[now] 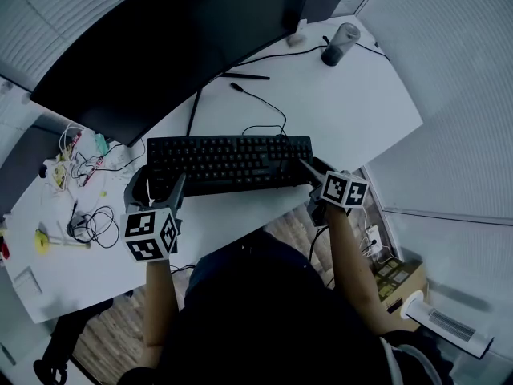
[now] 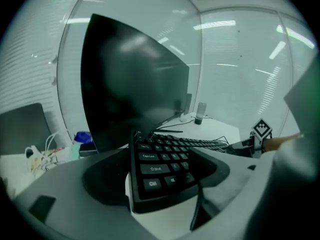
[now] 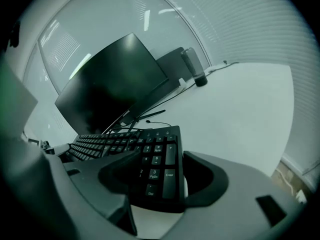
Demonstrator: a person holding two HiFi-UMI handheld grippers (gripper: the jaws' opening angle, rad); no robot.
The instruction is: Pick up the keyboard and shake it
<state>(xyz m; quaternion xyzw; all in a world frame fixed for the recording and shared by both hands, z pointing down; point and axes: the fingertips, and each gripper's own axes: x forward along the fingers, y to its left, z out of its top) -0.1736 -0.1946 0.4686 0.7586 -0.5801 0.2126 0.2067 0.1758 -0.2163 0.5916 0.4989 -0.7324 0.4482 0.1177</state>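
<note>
head view: i hold keyboard (image 1: pixel 228 163) w/ l gripper (image 1: pixel 160 180) jaws clamped on its 9 o'clock end, r gripper (image 1: pixel 311 167) jaws on its 3 o'clock end.

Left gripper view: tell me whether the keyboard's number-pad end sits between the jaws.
No, the keyboard's Ctrl, Shift and Caps Lock end sits between them.
</note>
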